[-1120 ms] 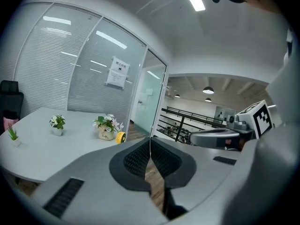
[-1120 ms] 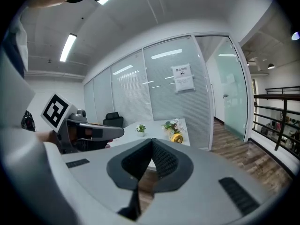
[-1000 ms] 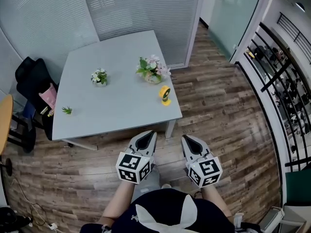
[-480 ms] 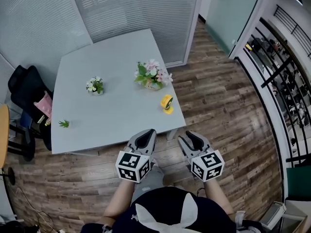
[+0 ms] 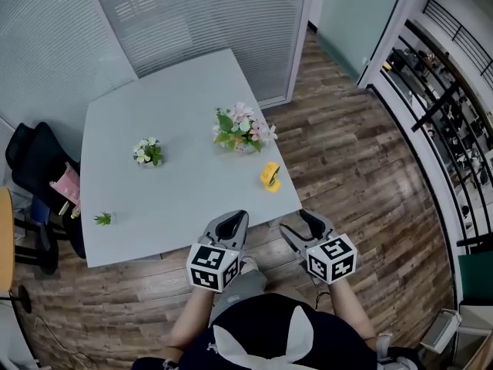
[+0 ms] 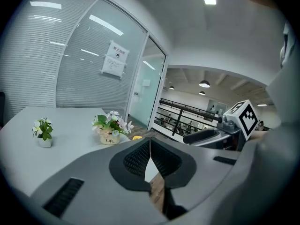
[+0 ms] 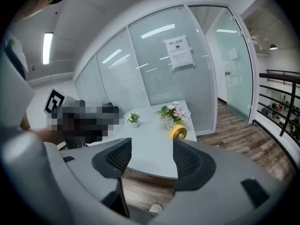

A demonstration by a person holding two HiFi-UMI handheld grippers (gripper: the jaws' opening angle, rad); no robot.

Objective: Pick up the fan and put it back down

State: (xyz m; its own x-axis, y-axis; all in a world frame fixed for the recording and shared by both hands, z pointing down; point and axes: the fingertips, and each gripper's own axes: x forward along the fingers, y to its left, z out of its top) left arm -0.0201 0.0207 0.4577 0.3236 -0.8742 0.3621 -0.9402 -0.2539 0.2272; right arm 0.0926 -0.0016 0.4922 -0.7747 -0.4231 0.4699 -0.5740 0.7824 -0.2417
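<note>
Head camera: above the person, facing steeply down, with the table [image 5: 177, 183] at mid-distance. Camera on the left tool [image 5: 235, 220]: low, just off the table's near edge, facing almost level toward the far glass partition [image 6: 84, 78]. Camera on the right tool [image 5: 299, 220]: likewise, further right. All three shared the flower pot [image 5: 243, 129] and the fan [image 5: 269, 177].

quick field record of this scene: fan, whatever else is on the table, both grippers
fan: yellow, standing near the table's front right corner, untouched
table: grey; also holds a pink flower pot, a small white flower pot and a tiny green plant
left gripper: jaws together, nothing between them
right gripper: jaws apart, have just been opening, nothing between them
task stage: fan not yet picked up; both grippers apart from it
</note>
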